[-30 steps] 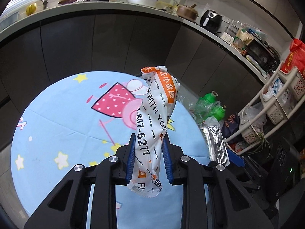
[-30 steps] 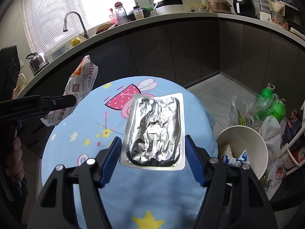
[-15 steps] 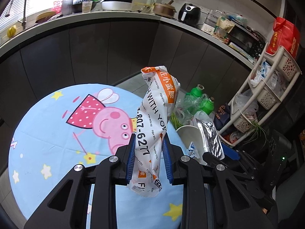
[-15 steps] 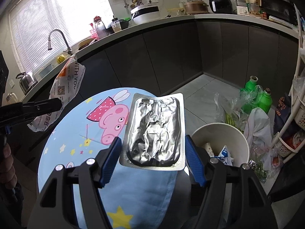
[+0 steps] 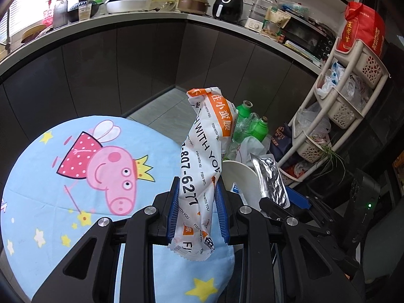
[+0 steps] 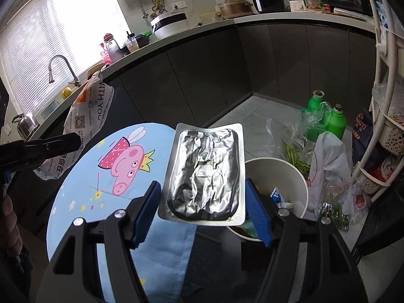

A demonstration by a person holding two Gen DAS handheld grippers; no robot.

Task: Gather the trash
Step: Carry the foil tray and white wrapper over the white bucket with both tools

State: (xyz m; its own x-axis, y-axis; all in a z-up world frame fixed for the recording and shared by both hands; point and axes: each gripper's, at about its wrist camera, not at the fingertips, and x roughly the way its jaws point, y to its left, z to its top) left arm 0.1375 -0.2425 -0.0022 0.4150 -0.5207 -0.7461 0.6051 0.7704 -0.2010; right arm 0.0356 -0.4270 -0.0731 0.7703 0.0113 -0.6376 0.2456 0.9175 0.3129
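My left gripper [image 5: 198, 212] is shut on a crumpled white and orange food wrapper [image 5: 204, 156] that stands upright between its blue pads, above the table's right edge. My right gripper [image 6: 203, 209] is shut on a flat silver foil pouch [image 6: 204, 171], gripped by its two long edges and held over the gap between the table and a white paper bucket [image 6: 298, 174]. The bucket stands on the floor and holds scraps. In the left wrist view the foil pouch [image 5: 271, 179] and the bucket's rim [image 5: 237, 166] show just right of the wrapper. The wrapper [image 6: 87, 116] also appears at the left of the right wrist view.
A round table with a light blue cartoon-pig cloth [image 5: 75, 176] lies below left. Green bottles [image 6: 315, 116] and plastic bags [image 6: 330, 161] crowd the floor behind the bucket. A white basket rack [image 5: 335, 111] stands at the right. Dark cabinets under a cluttered counter [image 5: 151, 17] ring the room.
Both grippers have swung to the right with their loads, from over the table's middle to its right edge. The bucket, bottles and rack have come into fuller view. Neither grip has altered.
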